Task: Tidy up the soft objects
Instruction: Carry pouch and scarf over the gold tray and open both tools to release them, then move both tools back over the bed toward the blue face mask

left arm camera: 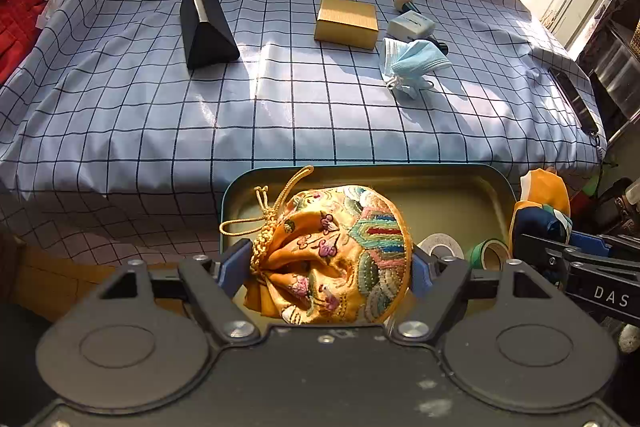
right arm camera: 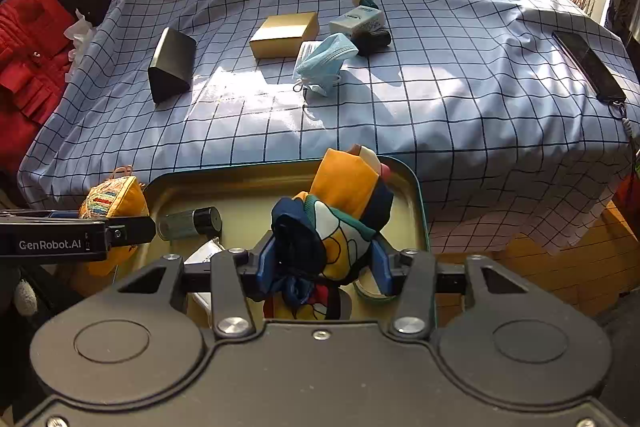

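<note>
My left gripper is shut on a yellow embroidered drawstring pouch and holds it over the teal-rimmed tin tray. My right gripper is shut on a bunched orange, navy and white scarf over the same tray. The pouch also shows at the left of the right wrist view, the scarf at the right of the left wrist view. A crumpled blue face mask lies on the checked cloth.
On the checked tablecloth lie a black triangular case, a gold box, a small white box and a phone. The tray holds tape rolls, a small bottle. Red fabric sits left.
</note>
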### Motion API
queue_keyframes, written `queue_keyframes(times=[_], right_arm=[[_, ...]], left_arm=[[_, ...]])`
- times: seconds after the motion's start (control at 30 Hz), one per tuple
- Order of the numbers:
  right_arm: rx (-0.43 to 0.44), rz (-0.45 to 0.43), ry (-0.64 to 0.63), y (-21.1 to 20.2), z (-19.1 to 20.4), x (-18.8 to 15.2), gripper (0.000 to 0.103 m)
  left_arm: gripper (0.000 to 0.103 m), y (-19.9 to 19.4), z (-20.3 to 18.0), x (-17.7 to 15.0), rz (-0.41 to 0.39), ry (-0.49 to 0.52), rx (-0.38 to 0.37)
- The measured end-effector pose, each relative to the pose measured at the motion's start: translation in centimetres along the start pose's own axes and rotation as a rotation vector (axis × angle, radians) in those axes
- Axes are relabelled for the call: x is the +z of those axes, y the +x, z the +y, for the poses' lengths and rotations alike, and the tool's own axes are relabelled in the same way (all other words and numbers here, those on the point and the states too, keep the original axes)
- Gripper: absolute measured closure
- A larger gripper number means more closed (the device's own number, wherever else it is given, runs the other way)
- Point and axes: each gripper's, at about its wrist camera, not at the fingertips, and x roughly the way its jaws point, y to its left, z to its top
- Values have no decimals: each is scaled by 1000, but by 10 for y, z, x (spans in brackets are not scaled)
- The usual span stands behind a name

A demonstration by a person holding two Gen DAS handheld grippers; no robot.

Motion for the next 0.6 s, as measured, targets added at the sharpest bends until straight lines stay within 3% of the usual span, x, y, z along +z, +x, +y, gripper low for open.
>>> queue_keyframes(times=[0.13, 0.6], right_arm=[[-5, -9, -17, -1, 4, 0, 53], [-9, -4, 22, 2, 0, 2, 53]], left_arm=[[19, -1, 0, -2, -5, 3, 5], [18, 6, 2, -3, 16, -17, 12]])
